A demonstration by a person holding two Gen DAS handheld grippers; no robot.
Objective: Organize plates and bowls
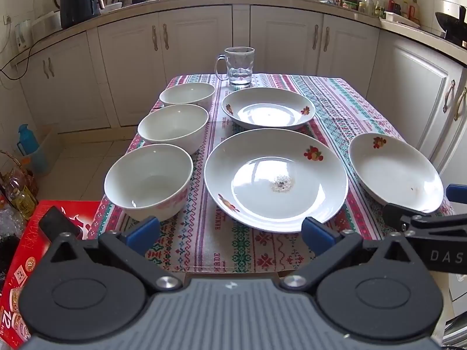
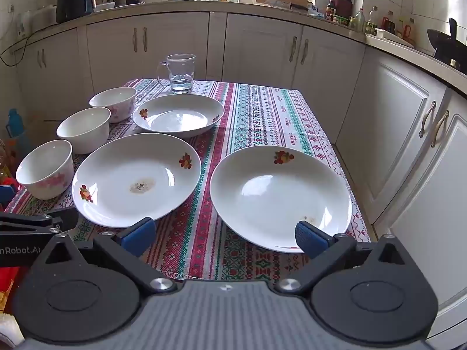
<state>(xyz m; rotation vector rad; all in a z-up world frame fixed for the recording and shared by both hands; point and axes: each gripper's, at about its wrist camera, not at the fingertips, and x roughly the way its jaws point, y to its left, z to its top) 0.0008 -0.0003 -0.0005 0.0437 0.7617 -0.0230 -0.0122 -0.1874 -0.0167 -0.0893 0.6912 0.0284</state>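
Observation:
Three white bowls stand in a row down the table's left side: near bowl (image 1: 149, 180) (image 2: 45, 169), middle bowl (image 1: 173, 127) (image 2: 84, 129), far bowl (image 1: 187, 94) (image 2: 113, 103). Three white fruit-patterned plates lie beside them: a centre plate (image 1: 275, 179) (image 2: 135, 179) with a small stain, a far plate (image 1: 268, 108) (image 2: 178, 114), and a right plate (image 1: 395, 172) (image 2: 280, 197). My left gripper (image 1: 230, 232) is open and empty at the table's near edge. My right gripper (image 2: 224, 237) is open and empty, its right finger over the right plate's near rim.
A glass mug (image 1: 238, 65) (image 2: 179, 73) with a little water stands at the table's far edge. The patterned tablecloth (image 1: 335, 102) covers the table. A red box (image 1: 26, 262) sits low at the left. Kitchen cabinets (image 2: 408, 134) stand close on the right and behind.

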